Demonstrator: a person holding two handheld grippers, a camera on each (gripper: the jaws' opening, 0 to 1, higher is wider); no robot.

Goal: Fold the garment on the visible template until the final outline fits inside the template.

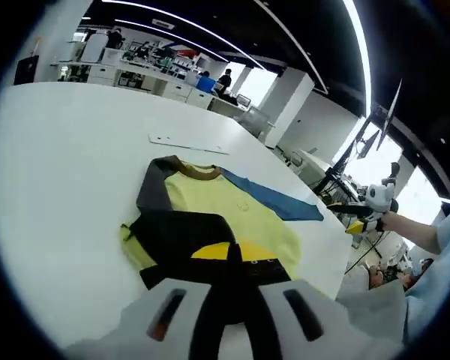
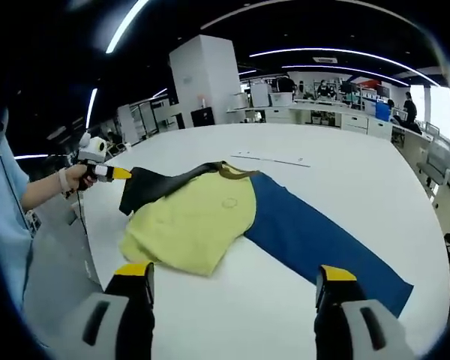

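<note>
So the garment [image 2: 202, 217] is a long-sleeved shirt lying on a big white table [image 2: 345, 172]. The body is pale yellow, one sleeve is blue [image 2: 315, 240], the other is black [image 2: 157, 187], and there's a brownish collar [image 1: 197, 172]. In the right gripper view the blue sleeve runs flat out toward the near right, well spread. The black sleeve is lifted and pulled across toward the left side of that view, where the left gripper [image 2: 124, 174] has its yellow tips clamped on the sleeve end. A person's hand [image 2: 73, 178] holds that gripper.

The left gripper view backs this up: black fabric [image 1: 187, 240] rises straight to its own jaws at the bottom of the frame, draped over the yellow body, so part of the shirt is already covered by black. The jaws look closed on it.

The right gripper [image 2: 236, 289] has its jaws wide apart, yellow-tipped, with nothing between them, hovering above bare table just off the shirt's near hem. In the left gripper view you can see it off to the right [image 1: 356, 217], past the table edge.

A thin pale strip [image 1: 189, 143] lies on the table beyond the collar, apart from the shirt. Can't make out a template outline under the cloth.

Room-wise there's lots of open white table on all sides of the shirt; the near table edge is close to the person's side. Office desks [image 2: 322, 112] sit far behind.
</note>
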